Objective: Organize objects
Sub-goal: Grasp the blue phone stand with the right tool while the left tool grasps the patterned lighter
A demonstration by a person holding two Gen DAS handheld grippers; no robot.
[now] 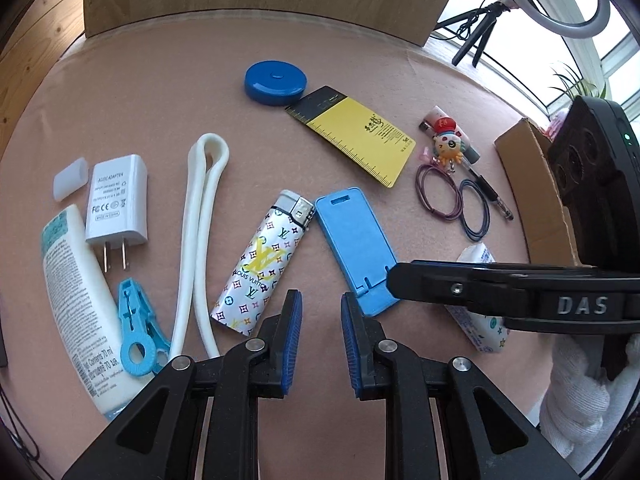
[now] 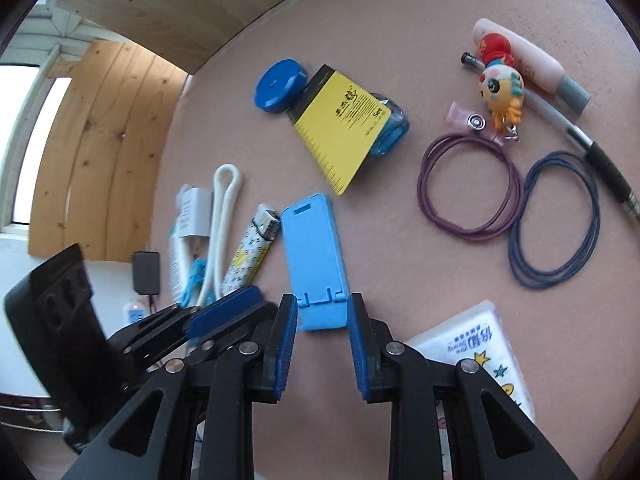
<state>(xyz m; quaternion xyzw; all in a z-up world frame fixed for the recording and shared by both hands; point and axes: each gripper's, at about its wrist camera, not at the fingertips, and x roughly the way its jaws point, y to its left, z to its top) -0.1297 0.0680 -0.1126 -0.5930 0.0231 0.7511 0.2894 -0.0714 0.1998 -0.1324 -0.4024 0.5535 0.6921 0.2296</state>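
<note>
Pink felt covers the table (image 1: pixel 120 80), and small things lie spread out on it, waiting to be sorted. Near the middle lies the blue phone stand (image 2: pixel 314 256), flat, next to the patterned lighter (image 1: pixel 262 264). Both tongs are open and hold nothing. The right gripper (image 2: pixel 322 344) has its fingers on each side of the stand's near end, probably to grab it. The left gripper (image 1: pixel 322 340) waits just beside the lighter.
</note>
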